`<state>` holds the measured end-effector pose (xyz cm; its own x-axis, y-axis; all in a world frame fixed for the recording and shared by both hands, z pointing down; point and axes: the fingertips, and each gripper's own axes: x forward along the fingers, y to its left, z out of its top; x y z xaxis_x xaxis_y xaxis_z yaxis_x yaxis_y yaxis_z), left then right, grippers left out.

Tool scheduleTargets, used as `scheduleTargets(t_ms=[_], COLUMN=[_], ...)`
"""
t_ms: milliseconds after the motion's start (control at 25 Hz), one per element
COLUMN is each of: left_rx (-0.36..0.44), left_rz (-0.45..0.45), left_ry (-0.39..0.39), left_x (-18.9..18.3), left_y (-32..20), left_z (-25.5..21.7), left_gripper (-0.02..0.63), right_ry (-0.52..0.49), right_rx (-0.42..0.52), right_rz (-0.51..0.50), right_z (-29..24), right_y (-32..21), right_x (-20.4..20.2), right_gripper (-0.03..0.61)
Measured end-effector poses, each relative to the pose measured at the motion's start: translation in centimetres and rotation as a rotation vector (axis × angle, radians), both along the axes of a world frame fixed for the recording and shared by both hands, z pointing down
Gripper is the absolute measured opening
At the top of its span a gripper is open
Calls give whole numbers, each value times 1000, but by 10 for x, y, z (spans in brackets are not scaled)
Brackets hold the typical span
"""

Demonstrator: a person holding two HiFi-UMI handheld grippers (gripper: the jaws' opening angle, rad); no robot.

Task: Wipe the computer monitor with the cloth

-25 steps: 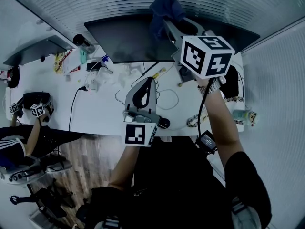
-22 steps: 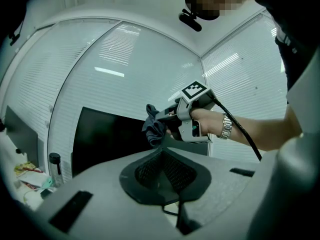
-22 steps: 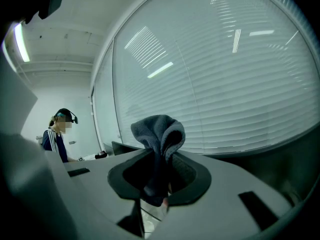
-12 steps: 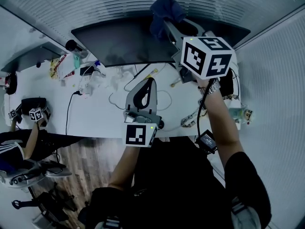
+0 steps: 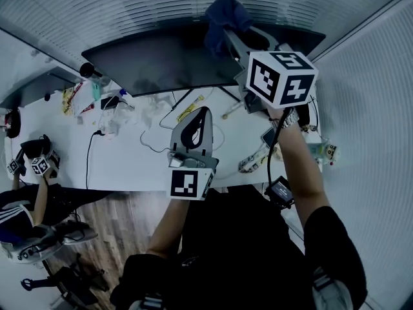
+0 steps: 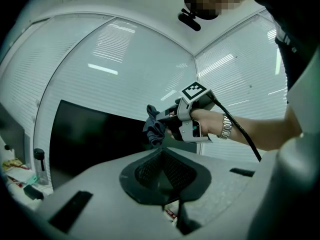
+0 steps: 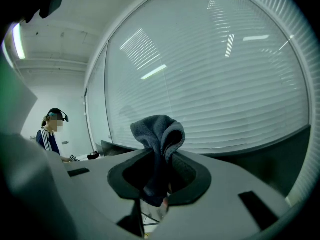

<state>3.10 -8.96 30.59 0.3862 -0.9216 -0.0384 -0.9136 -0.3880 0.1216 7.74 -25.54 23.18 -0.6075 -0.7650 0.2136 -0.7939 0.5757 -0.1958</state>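
Note:
The dark computer monitor [image 5: 161, 60] stands at the back of the white desk [image 5: 129, 157]. A bunched blue-grey cloth [image 5: 224, 15] is at the monitor's top edge, right of its middle. My right gripper [image 5: 230, 34] is shut on the cloth, which sticks up between its jaws in the right gripper view [image 7: 159, 134]. My left gripper [image 5: 201, 113] hangs over the desk in front of the monitor, shut with nothing in it. The left gripper view shows the monitor [image 6: 95, 139], the cloth [image 6: 154, 126] and the right gripper [image 6: 165, 118] against the screen's right part.
Cables [image 5: 164, 134], a dark bottle [image 5: 90, 73] and small packets [image 5: 71, 99] lie on the desk. White blinds [image 5: 129, 8] run behind the monitor. A second person [image 5: 26, 205] with grippers sits at the left. A wood floor [image 5: 116, 231] lies below the desk edge.
The desk and monitor have slid left and down in the head view as the head turned. The right gripper still holds the cloth at the monitor's top edge. The left gripper has hardly moved.

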Motion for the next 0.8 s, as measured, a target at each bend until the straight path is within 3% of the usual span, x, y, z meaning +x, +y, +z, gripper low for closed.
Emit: scheduleTargets(t_ms=[800], left_rx=[-22], left_rz=[74], left_ry=[-19], left_x=[66], left_y=[-11], left_z=[5], left_gripper=[6], right_ry=[8], right_rx=[-5], right_rz=[59], right_z=[0], right_y=[-15], right_x=[73], right_gripper=[78])
